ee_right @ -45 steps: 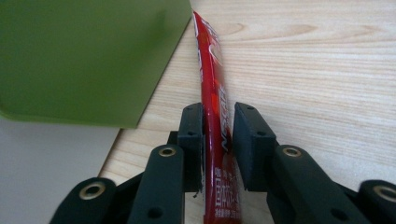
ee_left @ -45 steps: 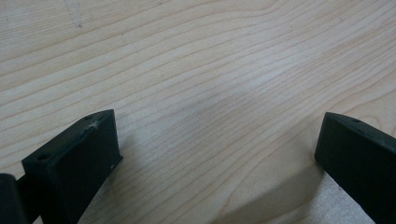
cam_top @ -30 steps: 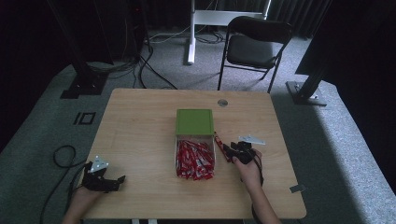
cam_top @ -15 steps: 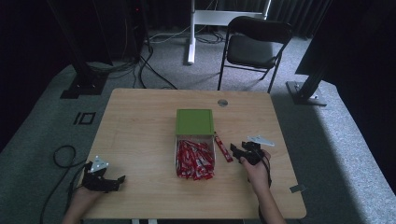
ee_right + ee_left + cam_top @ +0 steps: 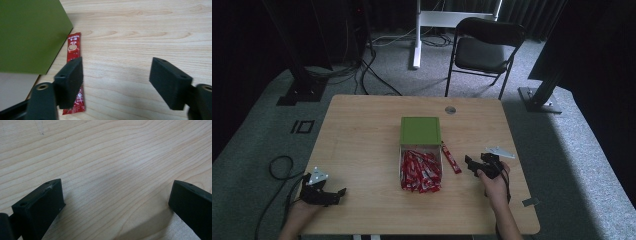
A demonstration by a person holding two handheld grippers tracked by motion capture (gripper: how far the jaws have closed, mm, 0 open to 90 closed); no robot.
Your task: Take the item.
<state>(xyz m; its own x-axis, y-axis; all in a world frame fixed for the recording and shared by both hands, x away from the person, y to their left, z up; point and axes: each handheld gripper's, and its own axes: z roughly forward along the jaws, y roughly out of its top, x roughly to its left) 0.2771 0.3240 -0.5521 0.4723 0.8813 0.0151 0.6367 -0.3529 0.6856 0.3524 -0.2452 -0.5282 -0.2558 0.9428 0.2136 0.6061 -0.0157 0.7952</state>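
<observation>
A white box (image 5: 402, 166) full of red sachets (image 5: 419, 171) sits mid-table, its green lid (image 5: 420, 131) folded back behind it. One red sachet (image 5: 450, 157) lies flat on the wood just right of the box; in the right gripper view this sachet (image 5: 73, 50) lies beside the green lid (image 5: 27, 32), partly behind the left jaw. My right gripper (image 5: 472, 165) is open and empty, a little to the right of that sachet; its jaws (image 5: 116, 82) stand wide apart. My left gripper (image 5: 334, 194) rests open at the table's front left, with bare wood between its jaws (image 5: 115, 202).
The wooden table (image 5: 362, 130) has a round cable grommet (image 5: 450, 110) near its far edge. A black chair (image 5: 484, 47) and a white desk leg (image 5: 417, 35) stand beyond it. A cable (image 5: 277, 167) loops on the carpet at left.
My right gripper let go of the single red sachet beside the box, opened, and drew back to the right and toward the front. The left gripper stayed put.
</observation>
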